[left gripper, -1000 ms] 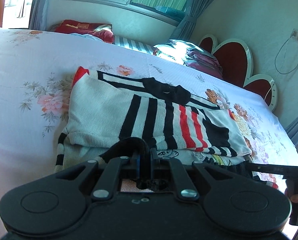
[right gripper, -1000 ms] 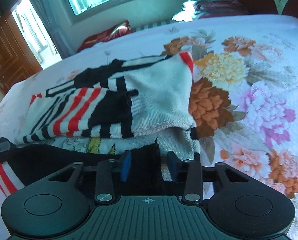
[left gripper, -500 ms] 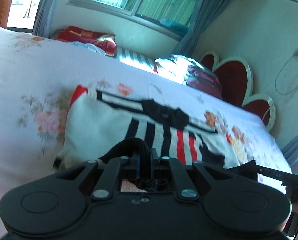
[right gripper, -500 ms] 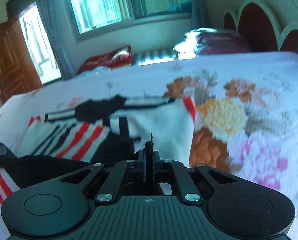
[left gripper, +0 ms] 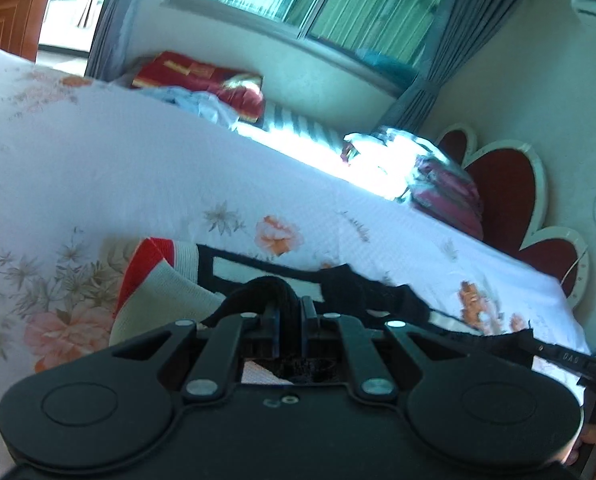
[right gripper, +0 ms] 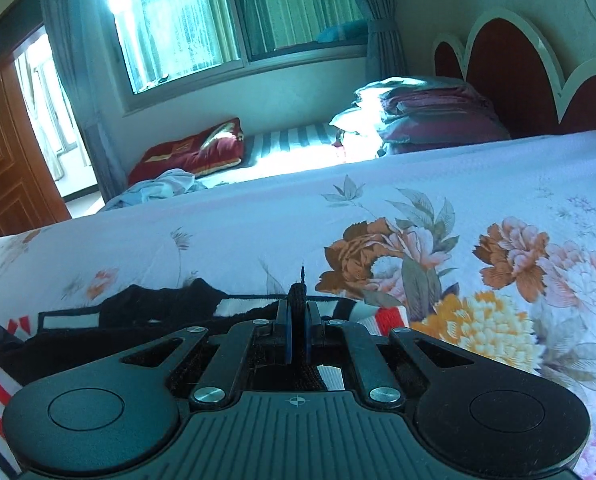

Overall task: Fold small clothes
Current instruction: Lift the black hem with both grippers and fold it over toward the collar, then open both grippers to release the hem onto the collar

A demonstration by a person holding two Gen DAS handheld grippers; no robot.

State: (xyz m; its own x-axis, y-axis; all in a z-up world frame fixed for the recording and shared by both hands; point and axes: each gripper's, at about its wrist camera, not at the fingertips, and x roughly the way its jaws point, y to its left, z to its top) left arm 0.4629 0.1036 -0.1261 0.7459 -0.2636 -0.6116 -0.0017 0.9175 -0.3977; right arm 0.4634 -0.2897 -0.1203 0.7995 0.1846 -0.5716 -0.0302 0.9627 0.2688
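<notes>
A small striped sweater, cream with black and red bands, lies partly folded on the floral bedsheet. My left gripper is shut on the sweater's black hem, which bulges up between the fingers. My right gripper is shut on the same black hem, a thin edge sticking up from the pads. The hem is lifted and stretched between the two grippers. The sweater shows in the right wrist view at the lower left. Most of the sweater is hidden behind the gripper bodies.
A stack of folded blankets and a red pillow lie at the far side of the bed, under the window. The red headboard stands at the right. A wooden door is at the left.
My right gripper closed on the black hem. Both grippers have lifted the hem up and forward, so less of the sweater shows and more of the room does.
</notes>
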